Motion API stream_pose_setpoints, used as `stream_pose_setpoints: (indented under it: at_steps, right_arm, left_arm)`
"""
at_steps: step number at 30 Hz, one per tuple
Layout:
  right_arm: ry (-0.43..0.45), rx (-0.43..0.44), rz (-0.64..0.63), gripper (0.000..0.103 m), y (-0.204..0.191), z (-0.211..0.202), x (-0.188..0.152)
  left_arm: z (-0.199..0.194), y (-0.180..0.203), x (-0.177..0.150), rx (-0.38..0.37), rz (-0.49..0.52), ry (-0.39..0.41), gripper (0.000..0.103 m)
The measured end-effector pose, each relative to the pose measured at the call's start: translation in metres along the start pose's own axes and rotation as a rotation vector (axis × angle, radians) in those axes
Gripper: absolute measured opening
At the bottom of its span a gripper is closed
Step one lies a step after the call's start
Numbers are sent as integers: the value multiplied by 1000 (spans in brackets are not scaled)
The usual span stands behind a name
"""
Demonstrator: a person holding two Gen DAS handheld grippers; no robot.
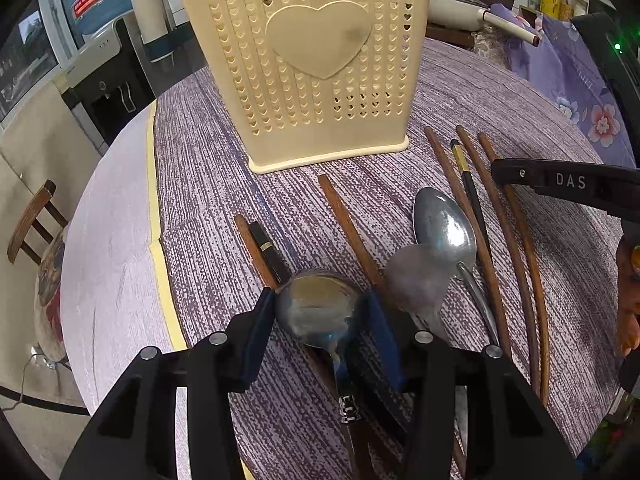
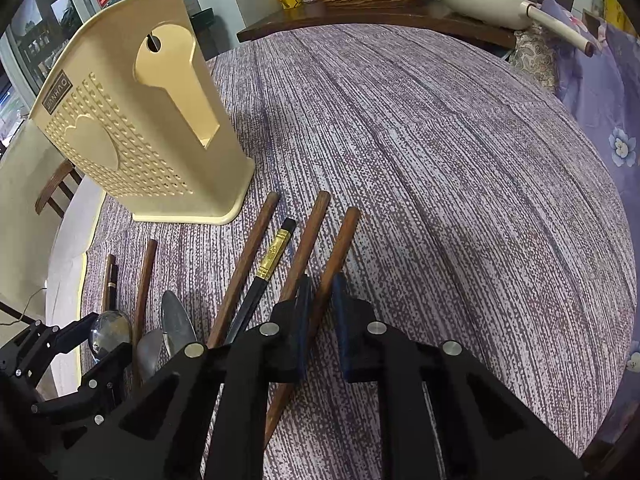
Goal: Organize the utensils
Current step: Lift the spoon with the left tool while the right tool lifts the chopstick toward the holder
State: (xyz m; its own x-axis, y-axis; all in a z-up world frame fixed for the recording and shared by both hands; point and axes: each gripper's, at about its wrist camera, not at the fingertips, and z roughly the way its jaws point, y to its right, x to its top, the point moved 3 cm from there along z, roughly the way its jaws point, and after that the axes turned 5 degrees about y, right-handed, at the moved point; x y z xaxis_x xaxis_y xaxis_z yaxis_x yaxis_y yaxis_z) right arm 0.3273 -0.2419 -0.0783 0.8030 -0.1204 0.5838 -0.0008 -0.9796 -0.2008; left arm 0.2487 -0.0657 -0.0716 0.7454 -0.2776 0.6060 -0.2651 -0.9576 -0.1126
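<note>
I count three metal spoons on my worktop [image 1: 460, 92]: one spoon [image 1: 320, 312] with its bowl between my left fingers, a dull grey spoon [image 1: 416, 280] just beside it, and a shiny spoon [image 1: 444, 224] beyond that, partly overlapping the grey one. The chopsticks number eight as far as I can tell: six brown wooden chopsticks and two black ones with gold bands. From my left wrist view, a short brown stick [image 1: 252, 248] lies touching a black chopstick [image 1: 268, 252] on the left, one lone brown stick [image 1: 348, 228] sits in the middle, and the other black chopstick [image 1: 466, 184] lies among three long brown ones on the right. One cream plastic holder [image 1: 316, 64] stands upright at the far side of the utensils, pierced with small heart holes, a big raised heart on its face and a dark label along the top.

My left claw [image 1: 322, 320] is partly closed, its blue pads [image 1: 262, 320] right at both sides of the spoon bowl; I cannot tell whether they press on it yet. The spoon's handle runs back under the claw.

My right claw [image 2: 322, 320] is clenched on the outermost brown chopstick [image 2: 336, 248], which passes between the pads and points toward the holder's side.
</note>
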Motion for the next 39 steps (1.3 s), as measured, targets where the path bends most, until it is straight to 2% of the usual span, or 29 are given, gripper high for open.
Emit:
stream_pose_setpoints:
  at_steps: [5,9,15,22,30,39]
  right_arm:
    - [3,6,7,11,0,1,1]
    - [6,57,64,9,8,2,5]
    - [85,115,87,8,8,-21,12]
    - [227,188,47,8,-1,-68,20]
    - [349,248,-5,8,-7,-120,15]
    - [387,321,-24,8,-11,-146,8]
  left_arm:
    - [-5,-5,3,-15,-19,22,47]
    - [-16,-11,8,-33,-46,64,47]
    - [-46,-26,16,-57,-104,176,47]
    - [-77,-41,21,-63,-147,279,47]
    - [-99,-53,20,-59,-173,345,47]
    - [-109,-59,19,-63,-188,379,47]
